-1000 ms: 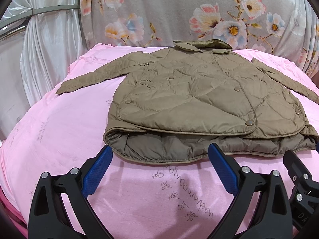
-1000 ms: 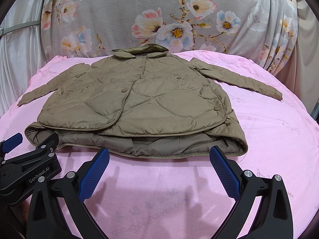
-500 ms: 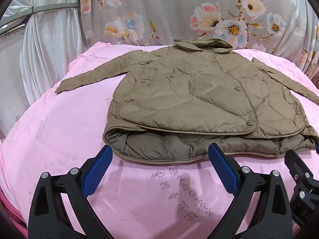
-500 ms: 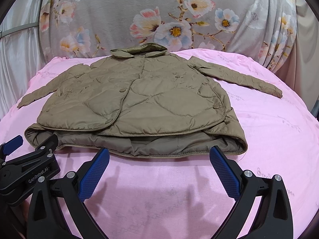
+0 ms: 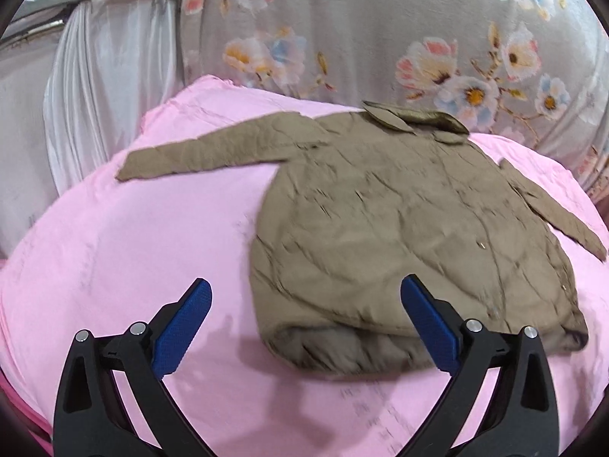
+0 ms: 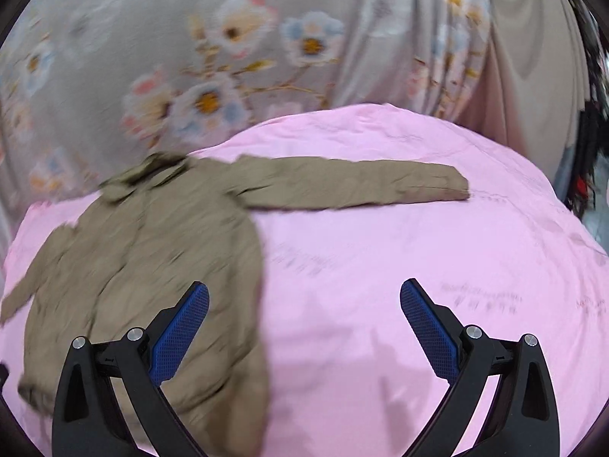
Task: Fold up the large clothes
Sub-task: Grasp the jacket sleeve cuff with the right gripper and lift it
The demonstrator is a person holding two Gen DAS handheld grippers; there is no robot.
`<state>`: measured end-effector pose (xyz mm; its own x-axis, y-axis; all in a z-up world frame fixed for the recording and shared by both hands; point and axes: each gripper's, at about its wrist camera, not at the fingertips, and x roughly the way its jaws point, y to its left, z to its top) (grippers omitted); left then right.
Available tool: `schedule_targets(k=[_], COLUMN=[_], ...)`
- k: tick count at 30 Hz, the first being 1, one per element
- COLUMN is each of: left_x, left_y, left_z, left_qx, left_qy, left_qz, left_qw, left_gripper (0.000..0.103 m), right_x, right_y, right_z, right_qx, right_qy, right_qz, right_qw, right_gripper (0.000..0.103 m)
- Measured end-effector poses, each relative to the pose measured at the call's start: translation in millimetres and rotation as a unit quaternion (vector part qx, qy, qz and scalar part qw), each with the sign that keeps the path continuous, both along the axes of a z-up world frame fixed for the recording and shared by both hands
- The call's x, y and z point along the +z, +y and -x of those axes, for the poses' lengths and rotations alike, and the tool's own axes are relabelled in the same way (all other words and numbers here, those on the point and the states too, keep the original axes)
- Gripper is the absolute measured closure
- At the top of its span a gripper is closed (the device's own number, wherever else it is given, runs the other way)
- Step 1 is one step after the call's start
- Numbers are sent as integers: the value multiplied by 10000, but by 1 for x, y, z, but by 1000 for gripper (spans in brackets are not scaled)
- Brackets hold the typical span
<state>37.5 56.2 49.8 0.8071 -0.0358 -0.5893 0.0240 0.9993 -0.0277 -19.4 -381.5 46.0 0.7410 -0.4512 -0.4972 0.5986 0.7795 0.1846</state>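
An olive quilted jacket (image 5: 399, 228) lies flat on the pink bed cover (image 5: 114, 266), collar at the far side, both sleeves spread out. Its left sleeve (image 5: 205, 152) reaches left in the left wrist view. Its right sleeve (image 6: 354, 182) reaches right in the right wrist view, where the body (image 6: 152, 266) is blurred. My left gripper (image 5: 304, 320) is open and empty above the hem's left corner. My right gripper (image 6: 304, 320) is open and empty above the bare cover beside the jacket's right edge.
A grey floral sheet (image 5: 380, 38) hangs behind the bed. A white curtain (image 5: 95, 76) hangs at the left. A beige curtain (image 6: 533, 57) and dark items (image 6: 593, 152) stand at the right. The pink cover (image 6: 418, 266) has faint printed writing.
Both grippers have risen and swung outward: the left one to the left, the right one to the right. The jacket has not moved. Each gripper has left the other's view.
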Motion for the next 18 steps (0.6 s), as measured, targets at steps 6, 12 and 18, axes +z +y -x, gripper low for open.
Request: schedule_targets(k=[6, 12, 18], left_x=[12, 0, -8], left_y=[9, 6, 10], left_z=[-39, -74, -89], left_qx=[299, 455, 518], left_qy=[-72, 271, 357], left_qz=[-268, -653, -617], left_qw=[9992, 9965, 9961], left_gripper=[6, 6, 6], right_x=[-16, -35, -53], right_y=[-126, -199, -232], right_z=[-23, -42, -61], right_qx=[-518, -1192, -1376], right_qy=[-524, -753, -815], right_qz=[-1425, -1814, -2230], right_qw=[9871, 9733, 9616], right_gripper=[5, 8, 29])
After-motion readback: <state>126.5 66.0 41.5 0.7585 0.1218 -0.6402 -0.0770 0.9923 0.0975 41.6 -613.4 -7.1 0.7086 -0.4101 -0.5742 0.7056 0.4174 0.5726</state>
